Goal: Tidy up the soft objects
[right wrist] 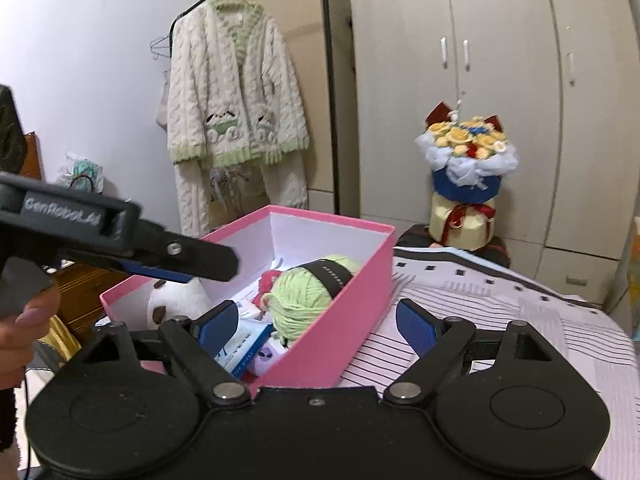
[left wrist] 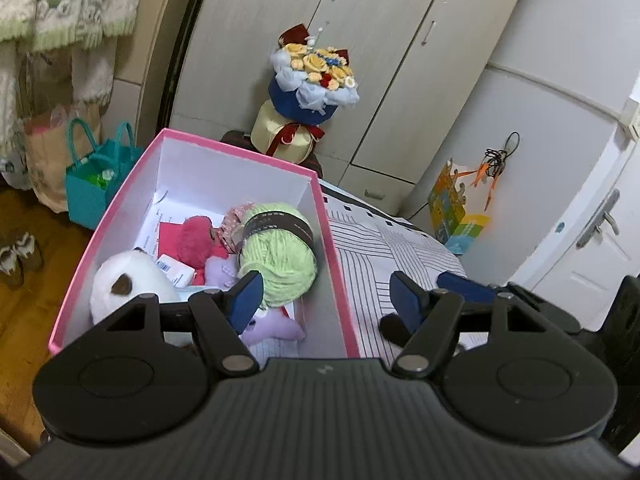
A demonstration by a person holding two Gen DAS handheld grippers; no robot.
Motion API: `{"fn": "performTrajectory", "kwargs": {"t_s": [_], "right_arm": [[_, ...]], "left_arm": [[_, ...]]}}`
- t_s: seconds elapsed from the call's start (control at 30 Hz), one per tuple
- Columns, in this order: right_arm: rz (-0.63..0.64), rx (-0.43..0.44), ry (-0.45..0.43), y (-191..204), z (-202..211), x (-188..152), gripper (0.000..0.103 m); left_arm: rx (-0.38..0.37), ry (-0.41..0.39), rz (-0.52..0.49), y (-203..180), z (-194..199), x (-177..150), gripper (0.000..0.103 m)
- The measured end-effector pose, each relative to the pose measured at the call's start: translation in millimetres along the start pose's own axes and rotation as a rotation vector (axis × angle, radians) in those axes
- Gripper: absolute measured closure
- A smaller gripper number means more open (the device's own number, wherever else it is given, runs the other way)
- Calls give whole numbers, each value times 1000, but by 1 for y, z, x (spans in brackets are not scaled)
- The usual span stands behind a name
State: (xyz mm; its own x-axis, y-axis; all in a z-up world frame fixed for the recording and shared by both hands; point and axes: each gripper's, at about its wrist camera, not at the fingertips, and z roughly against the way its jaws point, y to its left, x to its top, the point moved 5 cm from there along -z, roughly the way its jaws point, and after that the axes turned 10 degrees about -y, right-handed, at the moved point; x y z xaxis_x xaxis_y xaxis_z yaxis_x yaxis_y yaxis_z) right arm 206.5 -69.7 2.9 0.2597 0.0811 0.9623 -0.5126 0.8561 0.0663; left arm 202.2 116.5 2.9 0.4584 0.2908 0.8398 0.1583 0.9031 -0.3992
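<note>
A pink box (left wrist: 338,264) with a white inside stands on the striped bed sheet. In it lie a green yarn ball (left wrist: 276,268), a pink plush (left wrist: 196,240), a white plush (left wrist: 128,284) and a purple star plush (left wrist: 276,326) over papers. My left gripper (left wrist: 328,302) is open and straddles the box's right wall, with nothing gripped. My right gripper (right wrist: 316,330) is open just before the pink box (right wrist: 348,308), its left pad over the box's near end by the green yarn ball (right wrist: 304,300). In the right wrist view my left gripper (right wrist: 208,268) hovers above the box, held by a hand (right wrist: 24,320).
A flower bouquet (right wrist: 466,168) stands on a dark stool behind the bed, before a grey wardrobe (right wrist: 500,80). A knitted cardigan (right wrist: 236,96) hangs on a rail. Teal bags (left wrist: 96,184) sit on the wooden floor to the left. A colourful carton (left wrist: 452,208) stands beside a white door (left wrist: 580,200).
</note>
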Motion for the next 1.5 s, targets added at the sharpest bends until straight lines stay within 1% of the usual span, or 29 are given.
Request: {"fn": "performTrajectory", "kwargs": {"t_s": [0.07,0.13,0.17,0.27,0.33,0.4,0.43,0.5,0.53,0.63,0.7,0.73,0.8,0.87,0.93,1.03,1.13,1.2,1.27,1.33,1.4,1.5], "right_arm": [[-3,-23,-12,-1,13,0,14],[-8,-55,-14,-4,26,0,14],[-6,-72,-9,-5,30,0,14],[-1,-125,0,-9,46,-2,14],[-18,-163,-4,-14,58,-4,13],[-46,-193,-10,-21,71,-8,13],[-58,-206,-11,-24,78,-10,13],[-76,-235,-13,-30,88,-15,12],[-74,-243,-11,-31,92,-15,12],[-56,-217,-17,-31,104,-10,12],[-45,-230,-26,-30,111,-4,12],[-43,-238,-25,-30,113,-2,10],[-52,-241,-17,-30,116,1,4],[-48,-225,-12,-27,120,2,3],[-32,-217,-5,-23,125,1,2],[-63,-254,-23,-22,134,-1,0],[-96,-293,-5,-22,140,-6,0],[-47,-318,-3,-20,143,-9,0],[-12,-360,-5,-20,146,-9,0],[-29,-386,4,-22,148,-11,0],[-32,-388,9,-24,151,-15,0],[-23,-434,6,-28,155,-20,0]], "left_arm": [[-3,-10,-4,-5,10,-2,33],[-2,-19,-17,-11,19,-5,31],[-2,-25,-27,-14,23,-6,28],[-10,-41,-64,-25,34,-9,27],[-12,-54,-94,-32,41,-12,24],[7,-66,-116,-37,47,-17,18],[15,-71,-133,-40,49,-20,16],[30,-77,-159,-44,53,-27,7],[34,-81,-172,-45,55,-31,6],[73,-79,-229,-51,57,-41,3],[101,-74,-272,-56,58,-44,1],[114,-70,-287,-58,58,-44,0],[159,-60,-311,-61,61,-43,0],[236,-48,-324,-63,64,-41,0],[278,-54,-334,-64,68,-39,0],[285,-87,-351,-67,76,-37,0],[283,-97,-354,-69,80,-40,0],[274,-123,-338,-68,81,-45,0],[277,-102,-340,-66,74,-53,0],[284,-88,-356,-66,67,-57,0],[297,-94,-382,-66,67,-60,0],[315,-119,-394,-68,71,-63,0]]}}
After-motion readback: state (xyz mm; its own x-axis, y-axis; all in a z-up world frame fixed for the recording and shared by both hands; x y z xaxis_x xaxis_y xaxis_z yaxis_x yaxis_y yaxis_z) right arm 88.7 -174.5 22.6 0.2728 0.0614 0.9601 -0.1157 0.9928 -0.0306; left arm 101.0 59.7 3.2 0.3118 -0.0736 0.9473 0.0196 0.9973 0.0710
